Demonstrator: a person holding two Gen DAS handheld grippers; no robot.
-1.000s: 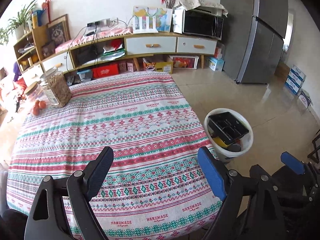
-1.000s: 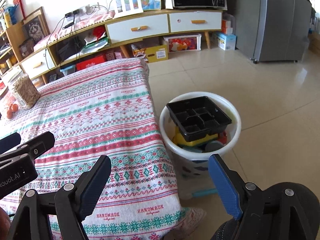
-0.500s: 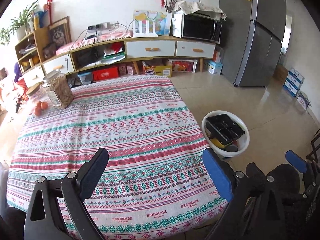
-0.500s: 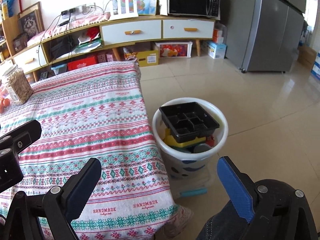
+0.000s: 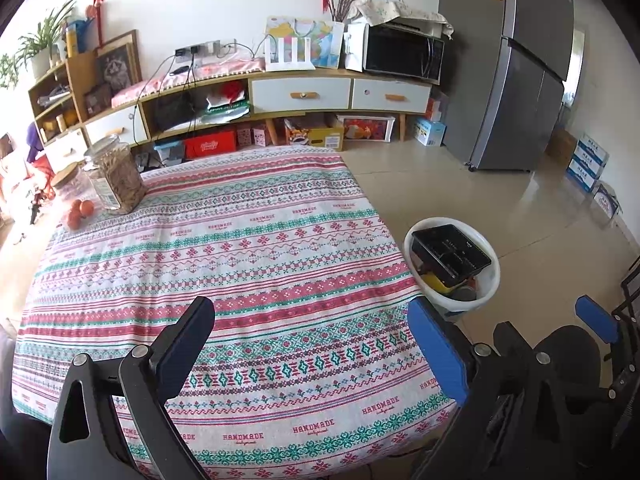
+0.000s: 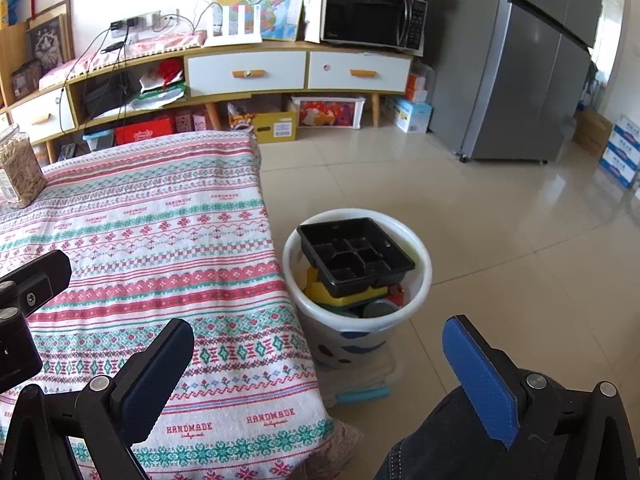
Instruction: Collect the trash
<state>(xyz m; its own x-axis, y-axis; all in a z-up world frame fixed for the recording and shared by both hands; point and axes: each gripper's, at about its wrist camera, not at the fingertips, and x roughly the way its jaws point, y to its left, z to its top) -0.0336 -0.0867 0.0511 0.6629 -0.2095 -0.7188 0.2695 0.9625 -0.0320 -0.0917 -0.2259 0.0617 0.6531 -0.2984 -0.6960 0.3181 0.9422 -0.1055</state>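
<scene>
Nearest, both grippers hang empty over the near edge of the table [image 5: 256, 240]. The left gripper [image 5: 312, 344] and the right gripper [image 6: 320, 376] have just been spreading and now stand wide apart with nothing between their pads.

Beyond them, the white bin [image 6: 420, 280] stands on the floor just beside the table's right edge, ahead and to the right of the left gripper and almost straight ahead of the right one, which looks nearer to it. A black tray [image 6: 356, 256] lies on top of the other trash, roughly square, so no long axis, tilted with its open side up.

Farther back, a jar [image 5: 116, 176] stands at the table's far left corner. No loose trash shows on the cloth, so the collecting looks finished.
</scene>
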